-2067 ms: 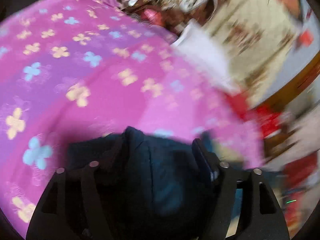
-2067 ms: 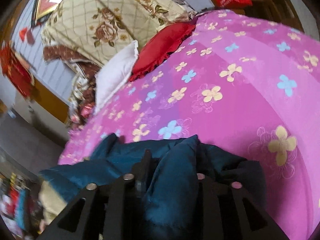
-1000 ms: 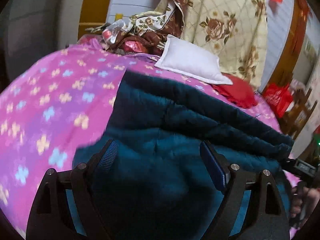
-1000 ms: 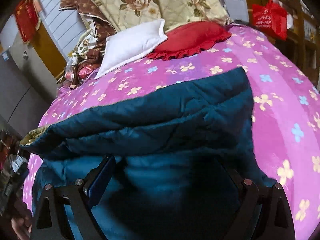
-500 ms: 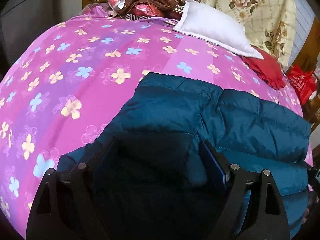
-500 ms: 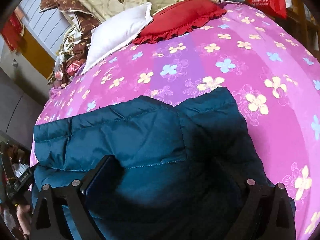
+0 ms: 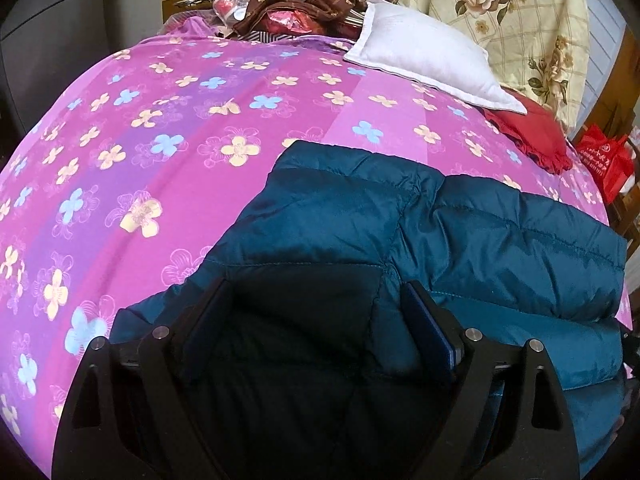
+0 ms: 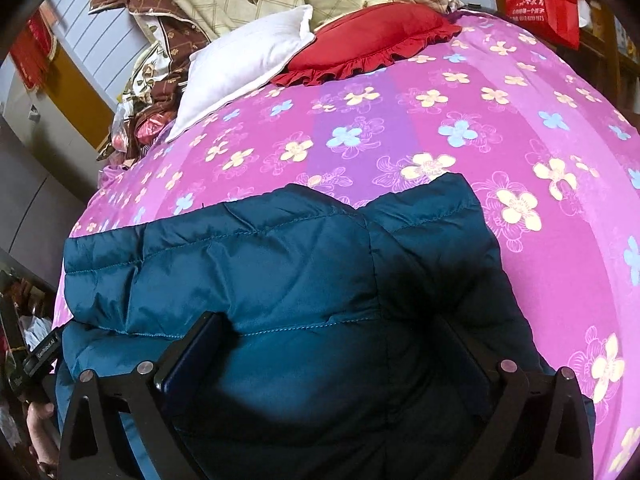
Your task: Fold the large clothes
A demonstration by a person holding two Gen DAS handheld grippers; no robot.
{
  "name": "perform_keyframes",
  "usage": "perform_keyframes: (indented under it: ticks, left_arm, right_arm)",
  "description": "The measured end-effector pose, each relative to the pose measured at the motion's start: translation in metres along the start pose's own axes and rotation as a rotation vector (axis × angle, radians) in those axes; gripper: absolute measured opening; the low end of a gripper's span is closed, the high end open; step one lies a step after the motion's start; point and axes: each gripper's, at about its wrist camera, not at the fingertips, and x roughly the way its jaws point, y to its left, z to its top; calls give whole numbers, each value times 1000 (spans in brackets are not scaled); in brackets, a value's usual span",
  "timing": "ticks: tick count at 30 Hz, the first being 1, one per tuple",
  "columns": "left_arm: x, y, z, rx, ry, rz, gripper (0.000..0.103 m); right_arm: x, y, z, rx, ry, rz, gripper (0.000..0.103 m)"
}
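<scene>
A teal quilted down jacket lies folded over on itself on the pink flowered bedsheet. It also shows in the right wrist view. My left gripper is open, its fingers spread wide over the jacket's left end. My right gripper is open, its fingers spread over the jacket's right end. Jacket fabric lies between both pairs of fingers, not pinched.
A white pillow and a red frilled cushion lie at the bed's head, with floral quilts piled behind. A red bag hangs by the far side. The other hand-held gripper shows at the left edge.
The jacket was carried onto the bed, folded over and laid flat. Both grippers opened and let go of it, and now hover over the folded bundle.
</scene>
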Motion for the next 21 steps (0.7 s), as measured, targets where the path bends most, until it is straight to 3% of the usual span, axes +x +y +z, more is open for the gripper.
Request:
perform_keyframes:
  ticks: [2,6,9,13,14,16,18,21]
  left_arm:
    - [-8,-2,0,-4,-23,-4,87]
    - [-43,-21,2,23,-101,-111,87]
    - [-54,-45,-7,106,-119,-142,87]
    - [-29,-54,-19,135,-37,-58,87]
    - [-28,-50,-20,117,-30,-68,87]
    - [-26,-40,-18,77,-25,-80,87]
    - [-25,-35,-17,53,-14,-77,87]
    - [-23,-34,-19,57,5,-86,87]
  right_arm:
    - [-13,8,1,-3,-34,-42,102]
    - [-49,53,5,-82,-139,39,103]
    - [-52,94,2,-164,-141,71,103]
    - [-15,142,2,-258,-44,73,103]
    - [0,151,4,-293,-13,36,103]
    - [36,154,12,-316,63,-128,103]
    - [71,144,17,-288,173,-153,103]
    - [79,144,21,-291,178,-193,103]
